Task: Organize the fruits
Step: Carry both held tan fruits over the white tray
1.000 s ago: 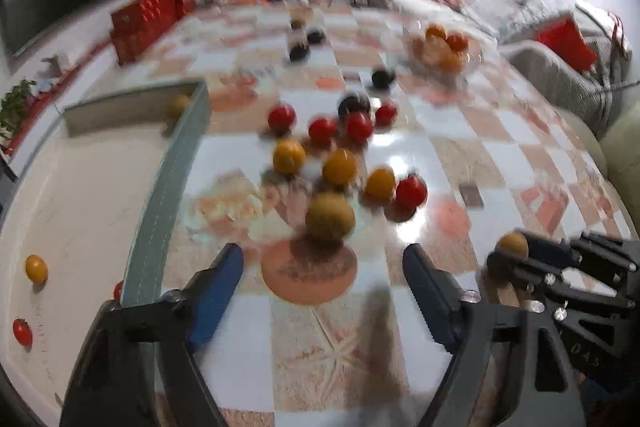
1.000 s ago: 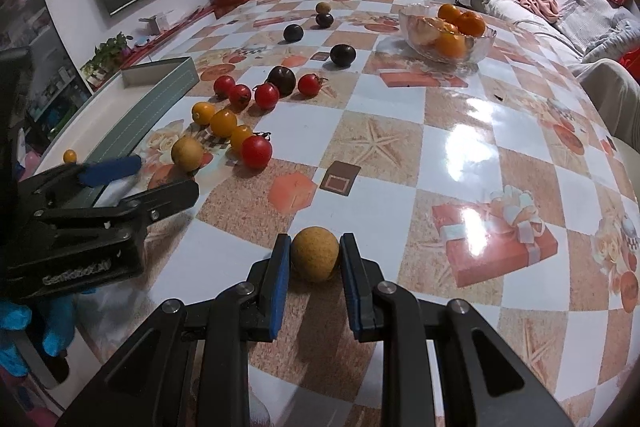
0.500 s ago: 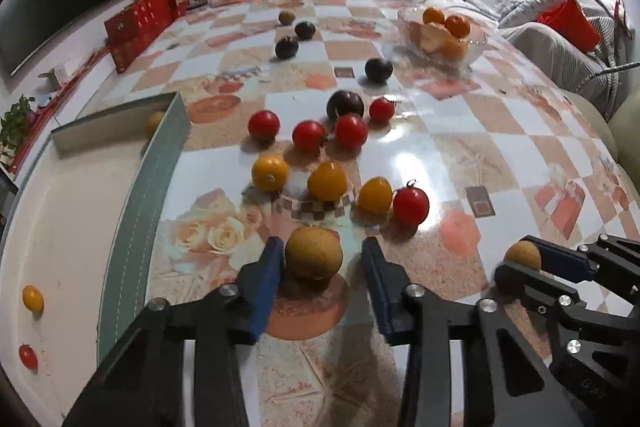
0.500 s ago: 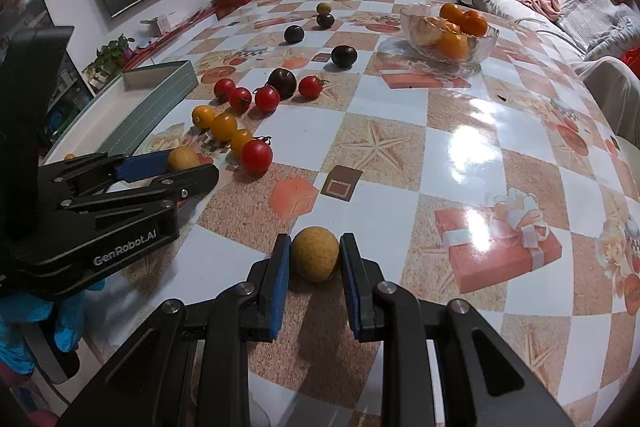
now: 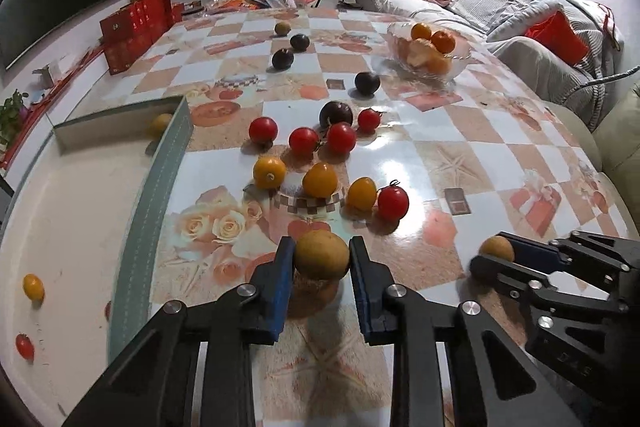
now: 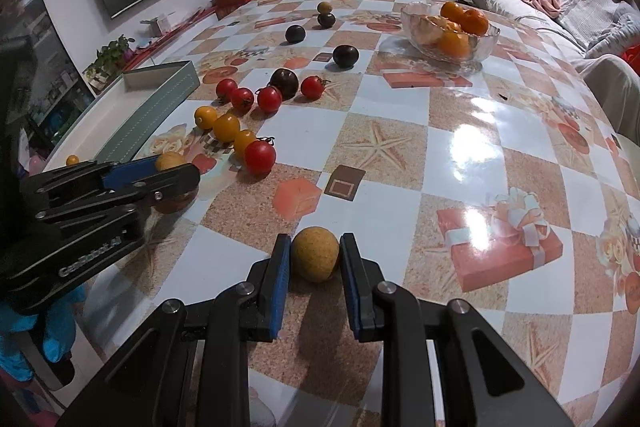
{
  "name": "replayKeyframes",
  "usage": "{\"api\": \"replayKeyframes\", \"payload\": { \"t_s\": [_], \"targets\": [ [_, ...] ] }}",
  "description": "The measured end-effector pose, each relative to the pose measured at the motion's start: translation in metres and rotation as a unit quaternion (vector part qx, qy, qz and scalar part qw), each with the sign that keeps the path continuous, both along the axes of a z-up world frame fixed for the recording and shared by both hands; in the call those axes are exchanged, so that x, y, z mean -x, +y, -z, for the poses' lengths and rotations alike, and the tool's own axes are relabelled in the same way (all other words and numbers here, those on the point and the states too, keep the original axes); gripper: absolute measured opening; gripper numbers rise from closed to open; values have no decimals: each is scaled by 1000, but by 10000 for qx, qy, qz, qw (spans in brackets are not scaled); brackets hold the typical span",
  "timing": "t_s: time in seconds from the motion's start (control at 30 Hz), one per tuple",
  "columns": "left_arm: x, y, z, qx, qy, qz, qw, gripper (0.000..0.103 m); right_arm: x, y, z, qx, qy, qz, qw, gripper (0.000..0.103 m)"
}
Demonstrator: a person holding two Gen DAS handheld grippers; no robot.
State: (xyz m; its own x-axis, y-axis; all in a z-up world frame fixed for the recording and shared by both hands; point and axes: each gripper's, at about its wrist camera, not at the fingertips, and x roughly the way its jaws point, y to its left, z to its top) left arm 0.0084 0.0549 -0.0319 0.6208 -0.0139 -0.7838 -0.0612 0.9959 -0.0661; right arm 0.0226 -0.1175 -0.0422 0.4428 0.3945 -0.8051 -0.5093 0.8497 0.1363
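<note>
Fruits lay scattered over the patterned table [image 6: 400,115]. One tan round fruit [image 5: 322,255] sat between the blue pads of the left gripper [image 5: 322,259], both pads touching its sides, near the table's front edge and just beside the long wall of the tray [image 5: 156,195]. A second tan fruit [image 6: 315,254] sat on the table between the pads of the right gripper [image 6: 315,259], jaws closed against it or nearly so; contact looked made on both sides. Beyond the held fruit ran a row of three yellow tomatoes [image 5: 320,179] ending in a red tomato [image 5: 393,202], then a row of red tomatoes [image 5: 303,141] with a dark plum [image 5: 336,113] behind. More dark plums [image 6: 345,55] lay toward the far edge. A glass bowl of oranges [image 6: 452,35] stood at the far right. Inside the tray, along the left edge, lay a small yellow tomato [image 5: 33,287] and a small red one [image 5: 25,346].
</note>
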Motion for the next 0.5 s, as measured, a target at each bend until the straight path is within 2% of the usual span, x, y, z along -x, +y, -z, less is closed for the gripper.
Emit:
{"api": "replayKeyframes", "payload": {
  "t_s": [0.27,0.5],
  "targets": [
    [17,10,-25,57,-209,38,9998,29,4,9,-13,-86,-13,-70,9999,27],
    [37,41,-43,28,-318,-179,9993,29,8,31,-31,-193,-38,-285,9994,27]
  ]
}}
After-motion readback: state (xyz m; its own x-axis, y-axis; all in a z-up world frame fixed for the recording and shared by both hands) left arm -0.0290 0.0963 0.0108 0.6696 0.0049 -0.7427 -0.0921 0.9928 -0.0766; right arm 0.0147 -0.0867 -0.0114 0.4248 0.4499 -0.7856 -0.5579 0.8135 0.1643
